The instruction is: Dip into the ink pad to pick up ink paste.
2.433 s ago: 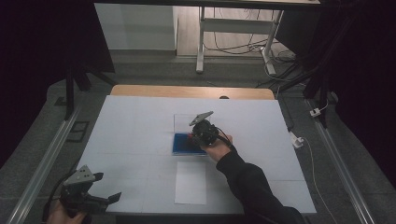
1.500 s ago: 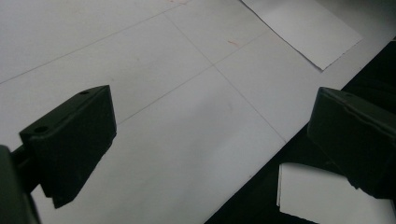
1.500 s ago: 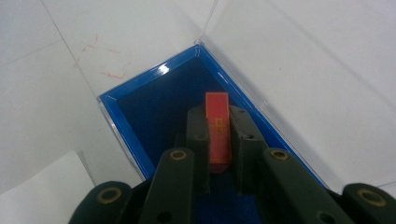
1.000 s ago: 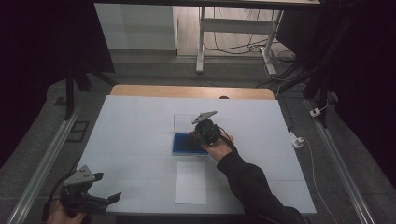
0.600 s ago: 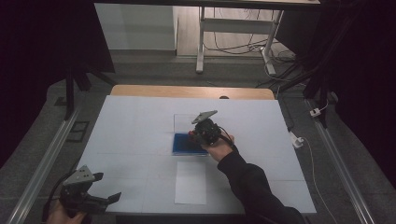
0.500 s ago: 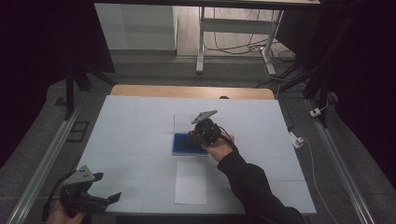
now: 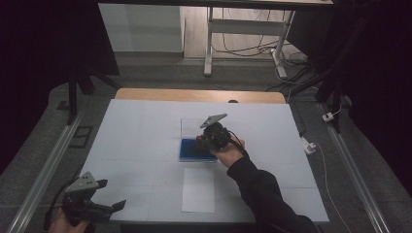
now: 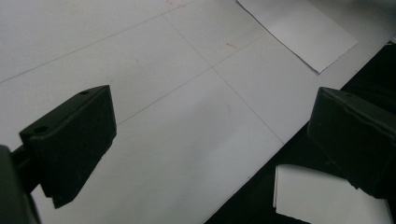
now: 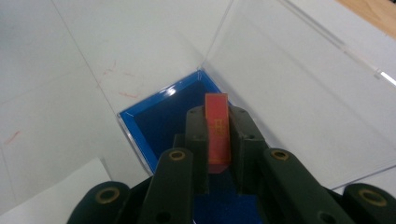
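A shallow blue-lined box (image 7: 191,149) lies at the table's middle, its clear lid (image 7: 190,128) standing open behind it. My right gripper (image 7: 202,138) hovers over the box's right part, shut on a small flat red piece (image 9: 217,130) held upright between its jaws. In the right gripper view the blue lining (image 9: 159,119) lies below the jaws and the clear lid (image 9: 289,84) leans away to the right. My left gripper (image 7: 111,194) hangs at the table's front left corner, open and empty, with bare white table between its jaws (image 8: 215,126).
A white paper sheet (image 7: 198,189) lies in front of the box, near the front edge. The table (image 7: 136,126) is covered in white with faint grid lines. Another white sheet (image 8: 327,196) shows below the table's front edge. Metal rails run along both sides.
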A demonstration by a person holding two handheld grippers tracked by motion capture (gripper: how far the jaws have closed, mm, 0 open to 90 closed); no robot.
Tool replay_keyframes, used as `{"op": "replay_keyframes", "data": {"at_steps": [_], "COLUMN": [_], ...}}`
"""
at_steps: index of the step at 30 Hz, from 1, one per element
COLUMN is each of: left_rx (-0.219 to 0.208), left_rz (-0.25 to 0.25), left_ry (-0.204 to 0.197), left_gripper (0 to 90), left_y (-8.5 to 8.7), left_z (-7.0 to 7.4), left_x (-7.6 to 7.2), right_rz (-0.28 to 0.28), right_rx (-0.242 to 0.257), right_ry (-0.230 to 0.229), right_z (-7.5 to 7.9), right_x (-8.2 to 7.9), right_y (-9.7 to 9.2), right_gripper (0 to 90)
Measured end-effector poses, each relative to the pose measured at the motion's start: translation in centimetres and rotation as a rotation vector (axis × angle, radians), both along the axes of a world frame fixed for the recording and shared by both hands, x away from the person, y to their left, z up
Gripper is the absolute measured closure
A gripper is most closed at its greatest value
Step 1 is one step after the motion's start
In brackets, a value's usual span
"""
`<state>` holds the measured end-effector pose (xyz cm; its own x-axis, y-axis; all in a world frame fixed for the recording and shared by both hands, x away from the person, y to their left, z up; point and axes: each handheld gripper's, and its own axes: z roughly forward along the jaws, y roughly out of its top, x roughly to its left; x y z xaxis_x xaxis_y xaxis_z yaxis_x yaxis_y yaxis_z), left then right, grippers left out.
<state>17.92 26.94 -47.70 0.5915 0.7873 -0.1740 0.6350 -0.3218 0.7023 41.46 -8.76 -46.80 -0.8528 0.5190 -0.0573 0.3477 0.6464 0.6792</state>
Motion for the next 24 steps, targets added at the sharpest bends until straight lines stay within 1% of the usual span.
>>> {"op": "replay_keyframes", "data": {"at_steps": [8, 9, 18, 19, 20, 24], "left_rx": [-0.001, -0.002, -0.004, -0.004, -0.004, -0.002], "left_rz": [-0.001, -0.001, -0.002, -0.003, -0.003, -0.003], "left_ry": [-0.001, -0.001, -0.002, -0.001, -0.001, 0.001], "left_gripper": [1.6, 1.6, 1.6, 1.6, 1.6, 1.7], "left_y": [0.0, 0.0, 0.0, 0.0, 0.0, 0.0], "left_z": [0.0, 0.0, 0.0, 0.0, 0.0, 0.0], "left_x": [0.0, 0.0, 0.0, 0.0, 0.0, 0.0], "right_rz": [0.001, 0.002, 0.009, 0.012, 0.009, 0.007], "right_rx": [-0.023, -0.021, -0.035, -0.043, -0.043, -0.05], "right_ry": [0.019, 0.028, 0.034, 0.038, 0.029, 0.026], "right_z": [-1.2, -1.4, -2.2, -2.3, -2.4, -2.5], "right_x": [0.3, 0.3, 0.4, 0.4, 0.3, 0.2], "right_y": [0.2, 0.3, 0.6, 0.6, 0.6, 0.8], "right_gripper": [79.5, 79.5, 79.5, 79.5, 79.6, 79.8]}}
